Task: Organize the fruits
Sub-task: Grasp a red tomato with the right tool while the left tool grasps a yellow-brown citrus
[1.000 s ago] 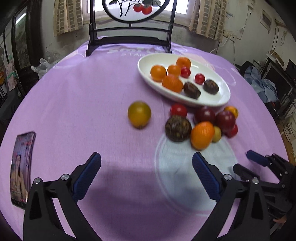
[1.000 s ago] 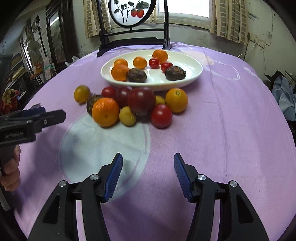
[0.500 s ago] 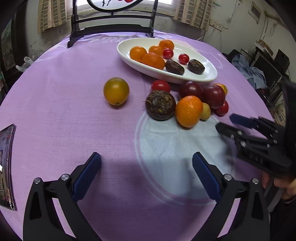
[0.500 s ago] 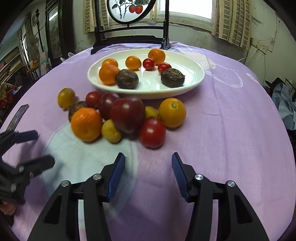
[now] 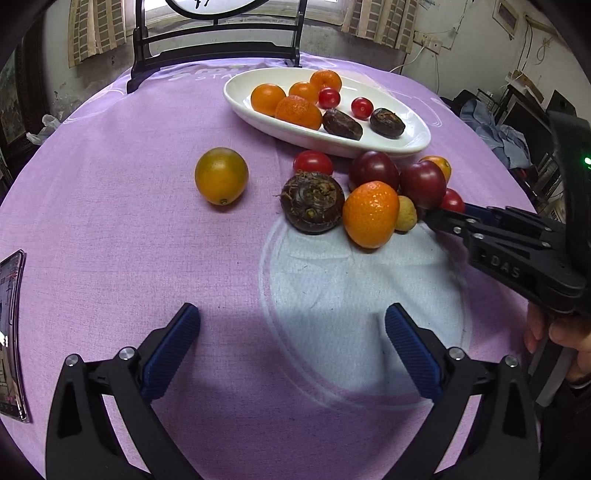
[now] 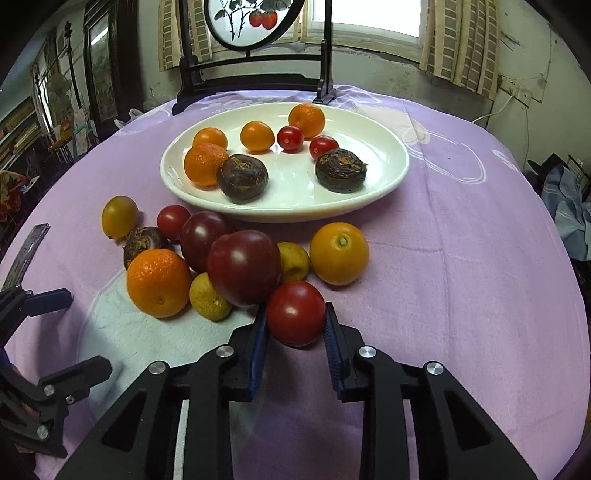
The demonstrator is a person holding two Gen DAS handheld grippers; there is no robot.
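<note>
Red tomato (image 6: 295,313) sits between right tongs (image 6: 293,325) pads, jaws just closing onto it, fruit pile just ahead. Left tongs (image 5: 291,345) wide open, empty, above purple bench (image 5: 110,258).

Daylight comes from the bright, overexposed window (image 6: 369,18) behind the round bench with the purple cloth (image 6: 461,258), and the room around is dim. Both views are sharp, with strong fisheye bending and black corners. Soft shadows lie near the bottom; small glare spots shine on the glossy red tomato (image 6: 295,314).
</note>
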